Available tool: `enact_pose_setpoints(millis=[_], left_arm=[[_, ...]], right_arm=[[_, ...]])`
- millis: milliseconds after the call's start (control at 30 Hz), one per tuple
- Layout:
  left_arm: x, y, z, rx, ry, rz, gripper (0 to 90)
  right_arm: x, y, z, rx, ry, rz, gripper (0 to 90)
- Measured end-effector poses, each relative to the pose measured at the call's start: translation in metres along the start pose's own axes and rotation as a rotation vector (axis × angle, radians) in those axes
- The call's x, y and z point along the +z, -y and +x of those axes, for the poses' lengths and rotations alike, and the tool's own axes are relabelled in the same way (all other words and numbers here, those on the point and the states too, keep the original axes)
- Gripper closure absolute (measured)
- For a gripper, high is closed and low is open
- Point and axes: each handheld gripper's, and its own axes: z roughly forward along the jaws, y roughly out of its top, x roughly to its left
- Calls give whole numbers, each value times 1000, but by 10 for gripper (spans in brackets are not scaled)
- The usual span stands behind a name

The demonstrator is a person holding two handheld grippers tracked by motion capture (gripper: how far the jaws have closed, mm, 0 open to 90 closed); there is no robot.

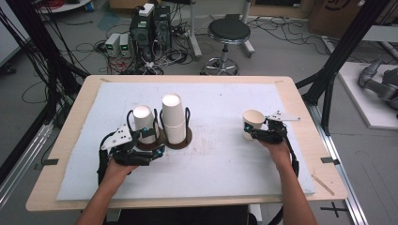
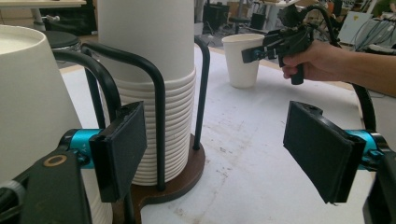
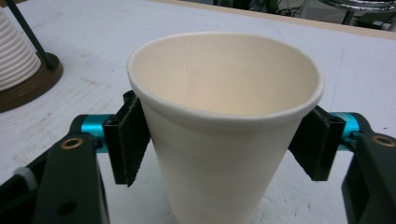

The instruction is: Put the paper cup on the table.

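Observation:
A single paper cup (image 1: 253, 123) (image 3: 219, 107) stands upright on the white mat at the right. My right gripper (image 1: 251, 133) (image 3: 219, 149) has one pad on each side of its wall; the jaws stand wide, the rim is undeformed, and I read it as open. At the left, two stacks of upside-down white cups, a tall one (image 1: 172, 117) (image 2: 154, 70) and a shorter one (image 1: 143, 121) (image 2: 28, 102), sit in a black wire holder on a brown base (image 1: 183, 142) (image 2: 187, 177). My left gripper (image 1: 156, 140) (image 2: 215, 149) is open at the holder's near side, holding nothing.
A white mat (image 1: 225, 168) covers most of the wooden table (image 1: 56, 159). The mat between the holder and the single cup is bare. Beyond the far table edge are a black stool (image 1: 228, 33), computer boxes and cables on the floor.

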Motion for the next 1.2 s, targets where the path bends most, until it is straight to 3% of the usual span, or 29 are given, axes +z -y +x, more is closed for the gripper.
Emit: enact_pose_setpoints(millis=[133,333,500,933,1200], left_arm=[[2,1,0,-3,4,6,217],[2,1,0,-8,6,5,217],[1,0,1,-11,2,1,217],[-3,-1,6,-27,-10,-15,217],[-6,1,8,-44,-14,-24,217]], right_arm=[[-1,2,1,13,-6,27,214],[-3,7,2,-11,-12,48,207],[-15,9,1,-5,-17,35,206],[-45,12,9,-48,-28,10,202],[-70,16,12,-26,-15,-32,202]])
